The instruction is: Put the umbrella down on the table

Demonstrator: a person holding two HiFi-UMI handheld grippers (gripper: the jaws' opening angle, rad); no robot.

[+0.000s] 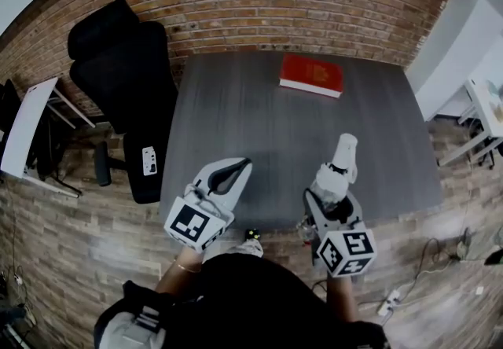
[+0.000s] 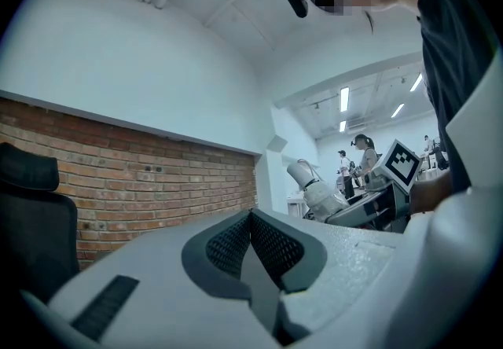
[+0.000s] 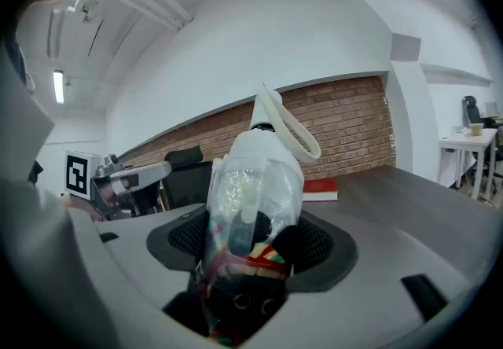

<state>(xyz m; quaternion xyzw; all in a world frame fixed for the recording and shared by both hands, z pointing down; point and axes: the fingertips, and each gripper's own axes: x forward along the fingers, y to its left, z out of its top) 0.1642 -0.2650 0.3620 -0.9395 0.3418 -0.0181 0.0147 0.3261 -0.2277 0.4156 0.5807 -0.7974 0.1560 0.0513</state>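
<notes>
My right gripper (image 3: 253, 245) is clamped on the folded dark patterned umbrella in its clear plastic sleeve (image 3: 255, 182), with the white loop strap (image 3: 295, 131) at the far end. I see the umbrella sticking out over the near edge of the dark grey wooden table (image 1: 259, 127), held and not lying on it. My left gripper (image 2: 251, 222) has its jaws together with nothing between them. A red hardback book (image 1: 312, 75) lies at the table's far side, and a black office chair (image 1: 118, 64) stands to the left.

No readable text, red book (image 1: 312, 75) cover print too blurred
</notes>
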